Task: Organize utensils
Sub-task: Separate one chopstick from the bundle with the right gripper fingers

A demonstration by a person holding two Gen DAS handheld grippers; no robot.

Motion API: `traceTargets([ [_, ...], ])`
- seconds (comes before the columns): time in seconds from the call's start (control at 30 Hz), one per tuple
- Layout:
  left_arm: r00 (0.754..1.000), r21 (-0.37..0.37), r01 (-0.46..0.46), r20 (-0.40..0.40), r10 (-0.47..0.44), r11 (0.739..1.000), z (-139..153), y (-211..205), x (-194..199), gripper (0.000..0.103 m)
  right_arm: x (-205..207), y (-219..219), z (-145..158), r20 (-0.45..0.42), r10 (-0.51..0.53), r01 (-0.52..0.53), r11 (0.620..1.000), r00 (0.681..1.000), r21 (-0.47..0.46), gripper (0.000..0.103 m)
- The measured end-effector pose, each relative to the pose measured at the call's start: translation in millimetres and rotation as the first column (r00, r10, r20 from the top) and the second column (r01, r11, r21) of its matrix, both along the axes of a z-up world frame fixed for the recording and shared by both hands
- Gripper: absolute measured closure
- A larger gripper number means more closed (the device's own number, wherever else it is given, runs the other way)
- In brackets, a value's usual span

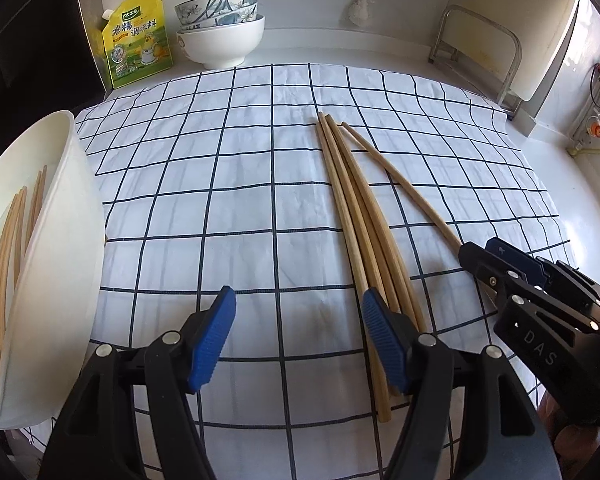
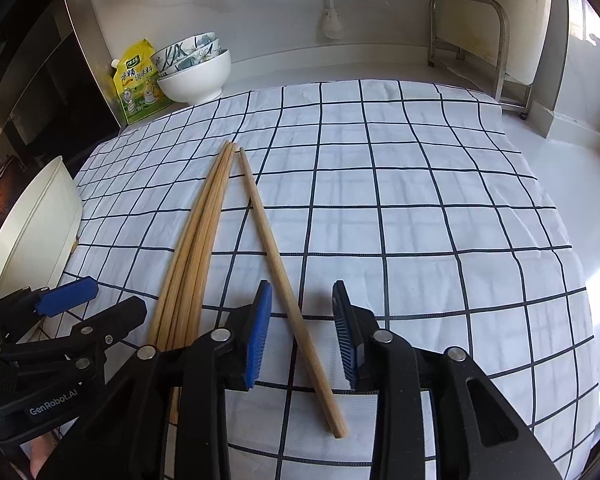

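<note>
Right gripper [image 2: 302, 334] open, straddling 1 loose chopstick [image 2: 284, 280]; close next. Left gripper [image 1: 298, 342] open, empty.

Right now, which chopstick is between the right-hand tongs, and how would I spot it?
Start at the checked cloth and find the wooden chopsticks lying on it. Most lie together in a tight bundle; to their right, one single chopstick angles away alone. Its near part lies between the open blue pads of the right tongs.
</note>
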State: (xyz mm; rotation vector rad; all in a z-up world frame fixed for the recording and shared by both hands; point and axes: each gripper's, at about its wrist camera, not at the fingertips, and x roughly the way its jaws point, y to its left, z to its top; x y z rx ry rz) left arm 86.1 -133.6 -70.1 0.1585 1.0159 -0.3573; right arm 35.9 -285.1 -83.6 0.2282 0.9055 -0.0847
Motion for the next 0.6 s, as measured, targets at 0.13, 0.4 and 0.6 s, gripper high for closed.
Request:
traceTargets([
  [0.13, 1.000, 0.007, 0.004, -0.005, -0.004, 1.000, -2, -3, 1, 0.038, 0, 1, 2, 0.019, 0.016, -0.016, 1.000, 1.000, 0.000, 0.069],
  [0.4, 1.000, 0.032, 0.012, 0.015, -0.012, 0.999, -4, -8, 0, 0.036, 0, -4, 2, 0.022, 0.000, 0.000, 1.000, 1.000, 0.008, 0.069],
  [0.6, 1.000, 0.059, 0.017, 0.011, -0.018, 0.998, -6, -12, -1, 0.034, 0, -5, 2, 0.022, -0.003, 0.003, 1.000, 1.000, 0.013, 0.069],
])
